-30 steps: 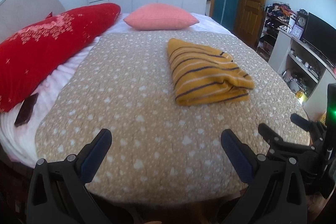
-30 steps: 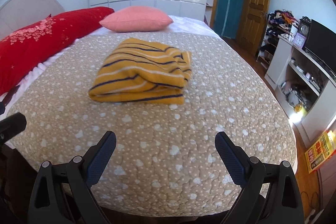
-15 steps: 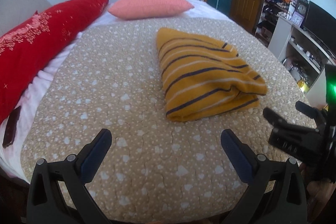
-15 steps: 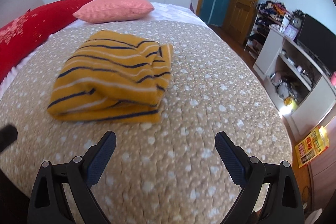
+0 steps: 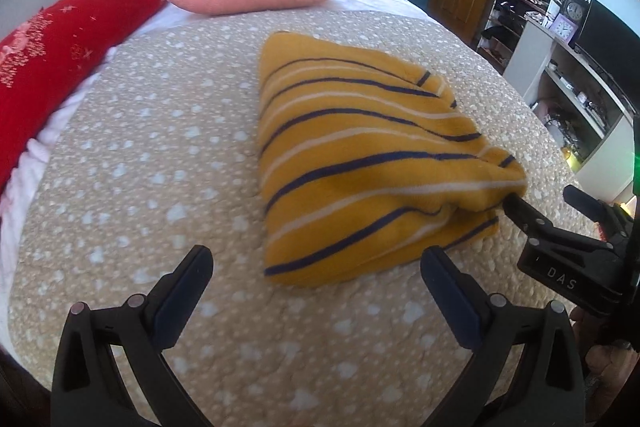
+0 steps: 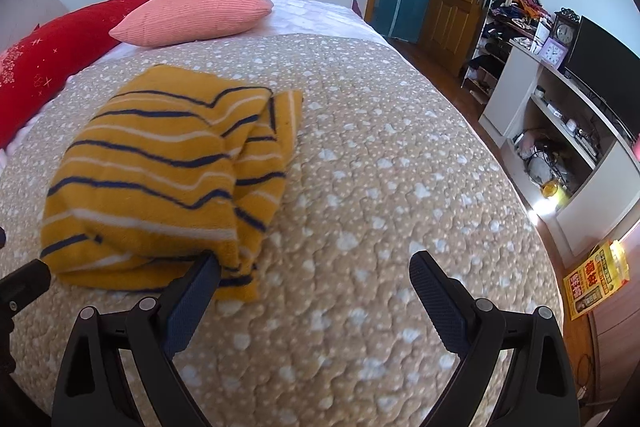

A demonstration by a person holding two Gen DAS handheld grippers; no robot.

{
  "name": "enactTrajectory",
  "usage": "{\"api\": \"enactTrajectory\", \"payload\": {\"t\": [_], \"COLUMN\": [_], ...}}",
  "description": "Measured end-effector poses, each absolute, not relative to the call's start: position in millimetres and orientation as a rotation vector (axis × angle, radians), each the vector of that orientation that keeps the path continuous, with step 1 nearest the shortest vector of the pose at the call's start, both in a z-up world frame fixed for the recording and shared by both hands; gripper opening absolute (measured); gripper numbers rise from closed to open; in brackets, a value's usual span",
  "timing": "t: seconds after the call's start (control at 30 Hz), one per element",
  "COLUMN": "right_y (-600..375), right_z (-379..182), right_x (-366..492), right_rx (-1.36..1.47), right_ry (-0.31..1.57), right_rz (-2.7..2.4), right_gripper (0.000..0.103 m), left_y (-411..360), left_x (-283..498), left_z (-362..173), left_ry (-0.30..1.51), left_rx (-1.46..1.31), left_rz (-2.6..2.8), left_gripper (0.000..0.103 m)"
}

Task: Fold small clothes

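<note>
Here a folded yellow jumper (image 5: pixel 360 163) with dark blue and white stripes lies on the tan bedspread (image 5: pixel 160 155) dotted with white, roughly in the middle of the bed and well short of the pillows. The left gripper (image 5: pixel 316 283) hangs low over the bedspread with its two fingers spread wide, nothing between them; its right finger (image 5: pixel 448 291) sits just beside the near edge of the jumper, and the left one is over bare cover. The right gripper (image 6: pixel 316 287) is likewise spread, with nothing pinched. Its left finger (image 6: pixel 192 299) reaches the near right corner of the jumper, its tip at or just under the loose fold there, though I cannot tell whether it truly touches the cloth. From the left camera, one black tip of that same gripper shows poking in at the jumper's right-hand fold. The jumper is bunched in layers, thicker at the near end, with a flap lying out flat on its right side. At the head of the bed a pink pillow (image 6: pixel 196 13) rests beside a long red cushion (image 5: pixel 68 39). Off to the right stand a white shelf unit (image 6: pixel 560 131), a clock (image 6: pixel 564 33) and a dark screen (image 6: pixel 604 63).
</note>
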State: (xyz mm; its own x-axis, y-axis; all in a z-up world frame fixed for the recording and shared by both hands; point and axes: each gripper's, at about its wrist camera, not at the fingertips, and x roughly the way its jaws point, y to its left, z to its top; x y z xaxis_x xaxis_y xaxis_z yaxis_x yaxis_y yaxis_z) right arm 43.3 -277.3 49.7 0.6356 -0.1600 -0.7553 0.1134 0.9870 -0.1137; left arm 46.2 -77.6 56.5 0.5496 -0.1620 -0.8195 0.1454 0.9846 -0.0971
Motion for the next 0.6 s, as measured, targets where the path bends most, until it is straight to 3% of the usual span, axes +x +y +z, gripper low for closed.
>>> {"api": "enactTrajectory", "payload": {"t": [0.6], "right_y": [-285.8], "right_z": [62.7], "right_x": [30.6], "right_rx": [-0.050], "right_ry": [0.834], "right_rz": [-0.152], "right_gripper": [0.097], "left_y": [-92.9], "left_x": [33.8], "left_z": [71.4], "left_ry": [0.942], "left_rx": [0.011], "left_rz": [-0.166], "left_gripper": [0.103]}}
